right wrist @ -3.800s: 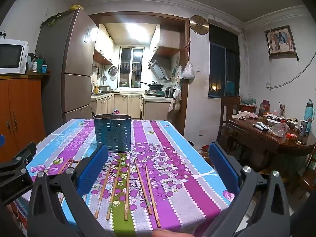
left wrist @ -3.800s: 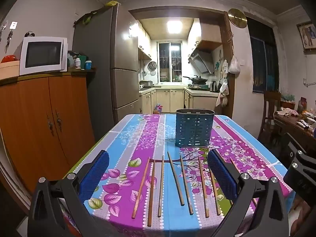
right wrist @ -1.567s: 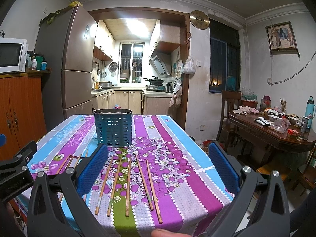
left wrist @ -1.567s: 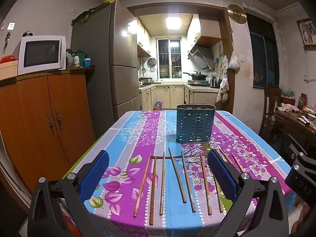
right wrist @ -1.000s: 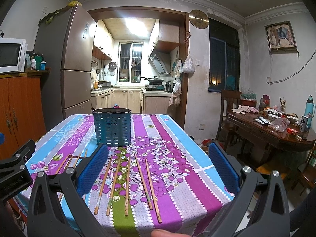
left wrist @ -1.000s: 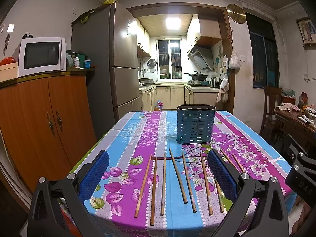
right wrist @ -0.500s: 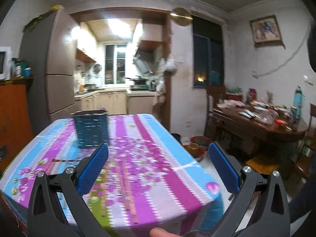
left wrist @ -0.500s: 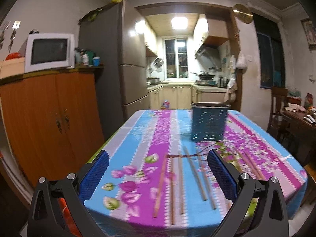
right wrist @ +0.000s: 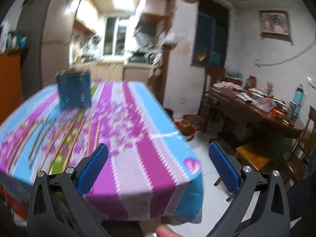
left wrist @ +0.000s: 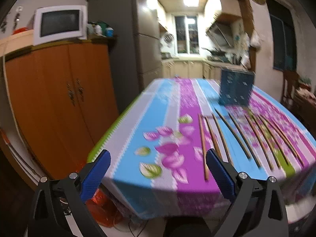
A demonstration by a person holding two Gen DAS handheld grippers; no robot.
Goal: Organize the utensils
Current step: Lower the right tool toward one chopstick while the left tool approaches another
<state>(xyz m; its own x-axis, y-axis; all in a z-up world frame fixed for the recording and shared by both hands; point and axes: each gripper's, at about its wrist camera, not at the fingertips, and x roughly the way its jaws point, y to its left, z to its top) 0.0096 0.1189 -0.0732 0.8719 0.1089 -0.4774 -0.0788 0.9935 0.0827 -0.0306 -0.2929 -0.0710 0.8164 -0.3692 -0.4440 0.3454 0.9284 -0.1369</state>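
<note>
Several wooden chopsticks (left wrist: 240,133) lie side by side on the flowered tablecloth (left wrist: 167,138), pointing toward a blue slotted utensil holder (left wrist: 236,87) that stands upright farther back. Both views are motion-blurred. My left gripper (left wrist: 158,166) is open and empty, held off the table's near left corner, with the chopsticks to its right. The right wrist view has the chopsticks (right wrist: 65,138) at the left and the holder (right wrist: 74,90) behind them. My right gripper (right wrist: 158,160) is open and empty, over the table's near right corner.
An orange wooden cabinet (left wrist: 59,98) with a microwave (left wrist: 59,24) stands left of the table, a grey fridge (left wrist: 122,49) behind it. A cluttered dark wooden table (right wrist: 256,110) and chairs stand to the right. A fingertip (right wrist: 165,232) shows at the bottom edge.
Both grippers have swung apart: the left view turned to the left and the right view to the right. The chopsticks and holder kept their places on the table. Both grippers stayed open.
</note>
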